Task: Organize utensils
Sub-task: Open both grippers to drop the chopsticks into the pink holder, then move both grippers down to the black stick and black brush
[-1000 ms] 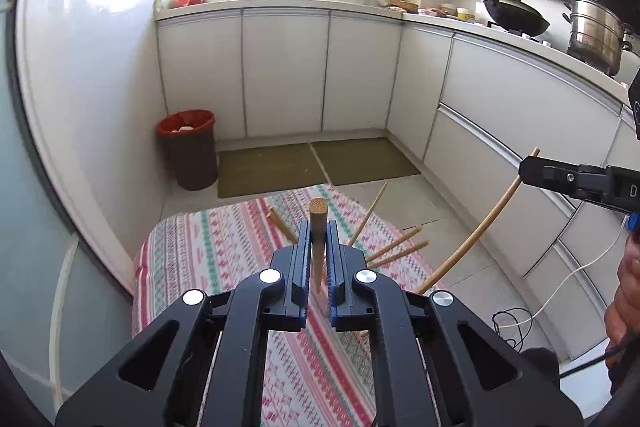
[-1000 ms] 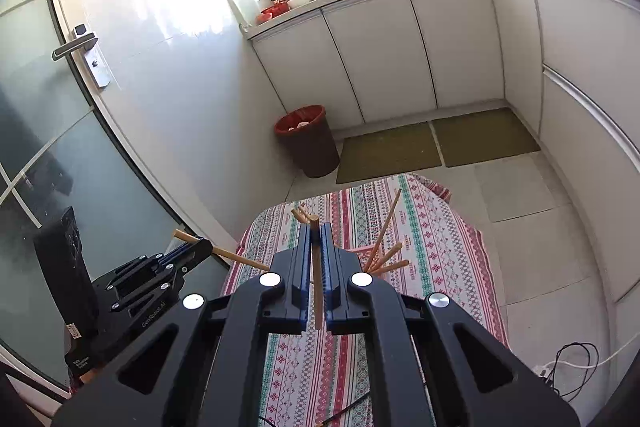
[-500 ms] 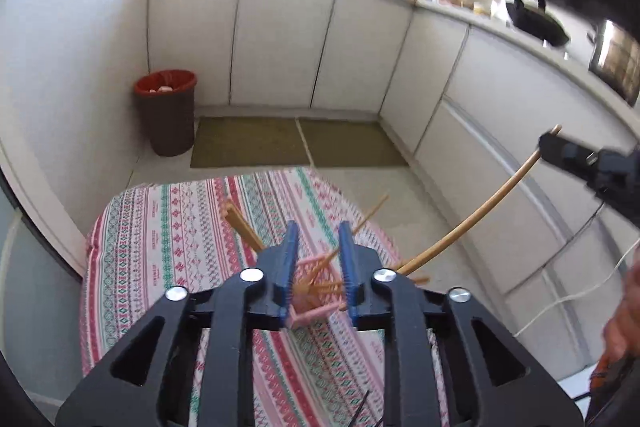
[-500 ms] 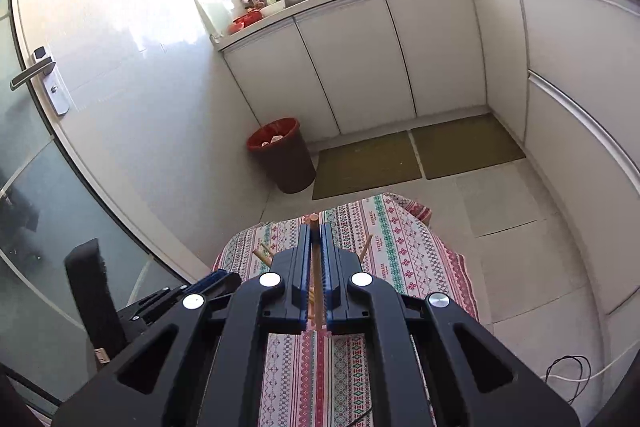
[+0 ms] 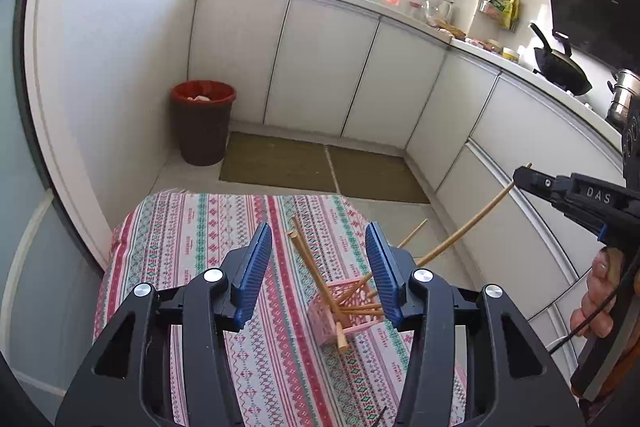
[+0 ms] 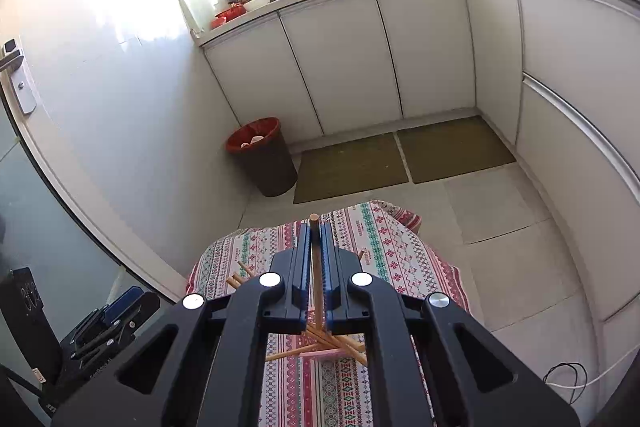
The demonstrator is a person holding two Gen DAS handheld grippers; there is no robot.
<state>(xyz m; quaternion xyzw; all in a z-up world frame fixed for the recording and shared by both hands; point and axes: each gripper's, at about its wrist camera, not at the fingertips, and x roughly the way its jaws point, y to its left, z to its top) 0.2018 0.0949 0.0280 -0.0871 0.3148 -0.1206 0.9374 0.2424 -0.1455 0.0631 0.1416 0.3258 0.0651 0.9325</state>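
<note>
Chopsticks [image 5: 316, 269] stand splayed in a pink basket [image 5: 352, 311] on a small table under a striped cloth [image 5: 208, 227], in a white-cabinet kitchen. The basket sits just ahead of and below the left gripper [image 5: 319, 259], nearer its right finger; several sticks lean out to the right, two rise tilted up to the left between the blue pads [image 5: 256, 263]. The left gripper's jaws have just been opening and stand apart, with nothing pressed between them; the sticks show in the gap, beyond the pads.

The right gripper [image 6: 315, 255] is clamped on a single chopstick [image 6: 315, 267], which runs along the line of its fingers with one end poking past the tips. Seen from the left wrist, that gripper [image 5: 560, 191] comes in from the right, the stick [image 5: 472, 223] slanting down toward the basket, a hand [image 5: 600, 299] gripping the handle. A red-lined bin [image 5: 202, 123] stands on the floor beyond the table, beside two mats [image 5: 324, 169].
</note>
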